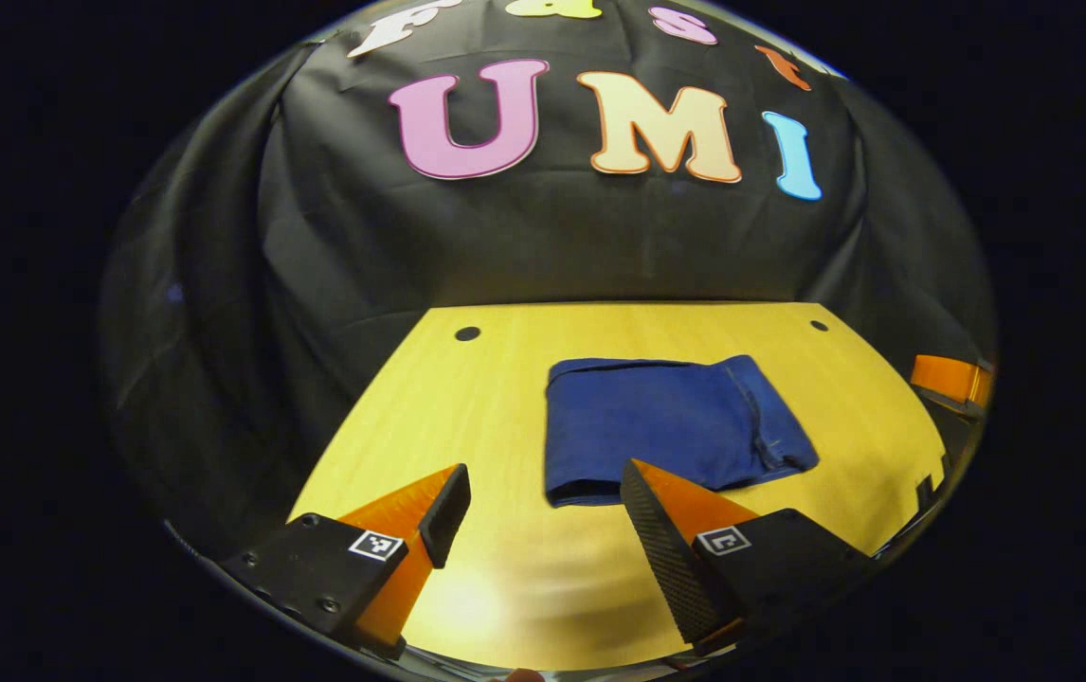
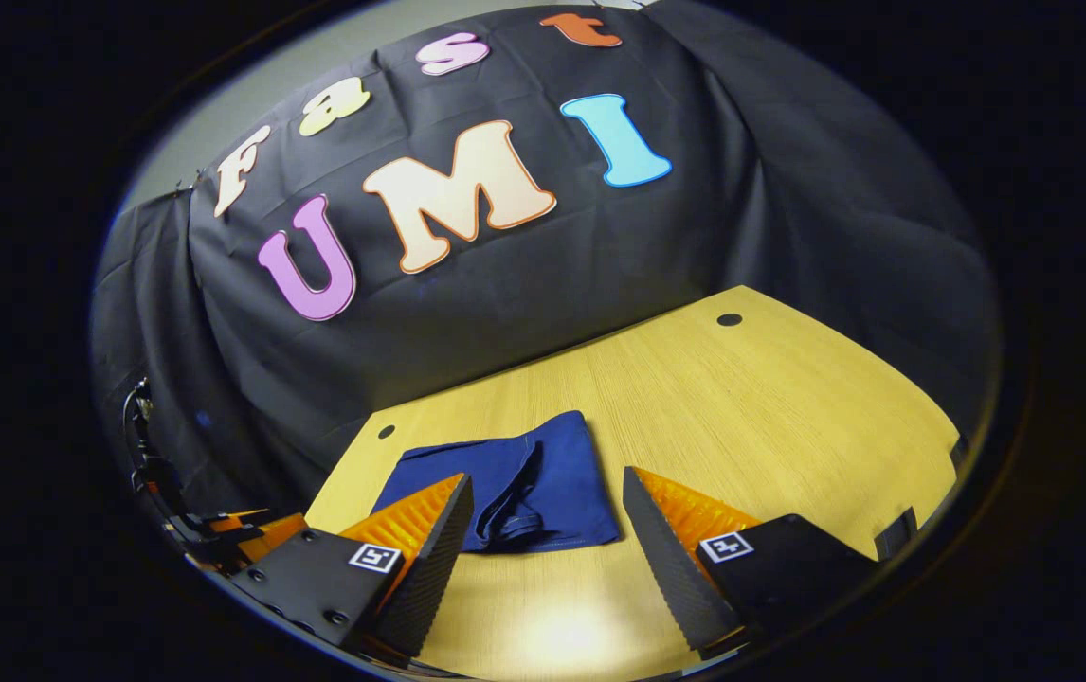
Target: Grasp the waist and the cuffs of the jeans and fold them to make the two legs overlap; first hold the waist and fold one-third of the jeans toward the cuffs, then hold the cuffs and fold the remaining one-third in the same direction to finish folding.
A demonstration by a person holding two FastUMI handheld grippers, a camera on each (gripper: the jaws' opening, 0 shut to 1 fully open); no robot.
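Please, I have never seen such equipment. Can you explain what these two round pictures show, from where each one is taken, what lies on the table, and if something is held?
No robot arm works here: a person holds a two-finger gripper in each hand, and a fisheye camera rides on each one. The left gripper view looks forward along the left gripper; the right gripper view does so along the right gripper. In each view that gripper's own two fingers stand wide apart at the bottom and hold nothing. On the yellow wooden table lie blue jeans, already folded into a compact bundle, which the right gripper view sees from another angle. Neither gripper touches them. Behind the table hangs the booth's black cloth wall.
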